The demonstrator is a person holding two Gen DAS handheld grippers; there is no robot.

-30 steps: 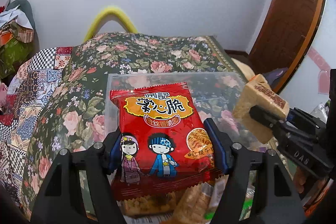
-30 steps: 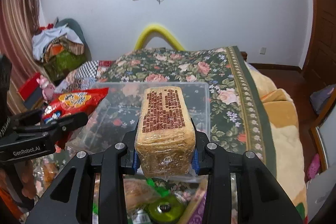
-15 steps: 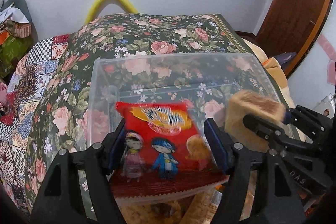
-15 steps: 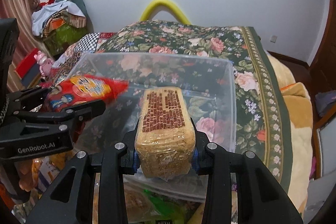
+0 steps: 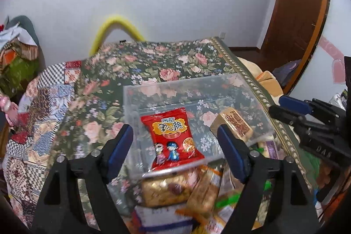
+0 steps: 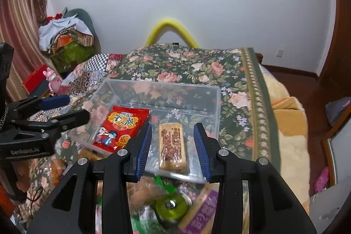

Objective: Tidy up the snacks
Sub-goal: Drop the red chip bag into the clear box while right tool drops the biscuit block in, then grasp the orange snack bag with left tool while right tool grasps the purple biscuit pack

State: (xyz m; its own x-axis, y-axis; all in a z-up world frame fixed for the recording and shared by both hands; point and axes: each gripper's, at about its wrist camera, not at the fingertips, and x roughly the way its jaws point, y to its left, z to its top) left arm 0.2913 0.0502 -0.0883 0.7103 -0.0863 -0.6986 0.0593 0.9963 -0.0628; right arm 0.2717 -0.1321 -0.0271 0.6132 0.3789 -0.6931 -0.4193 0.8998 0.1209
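Two snacks, one red packet [image 5: 173,137] and one tan biscuit pack [image 6: 172,145], now lie released in the clear box [image 6: 216,106] on the bed, left gripper [image 5: 175,146] opening empty, right gripper [image 6: 172,149] parted, empty.

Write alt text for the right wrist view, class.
A clear box on a floral bedspread holds a red snack bag and a tan biscuit pack. The right gripper hovers above with open jaws; loose snacks lie in front of the box.
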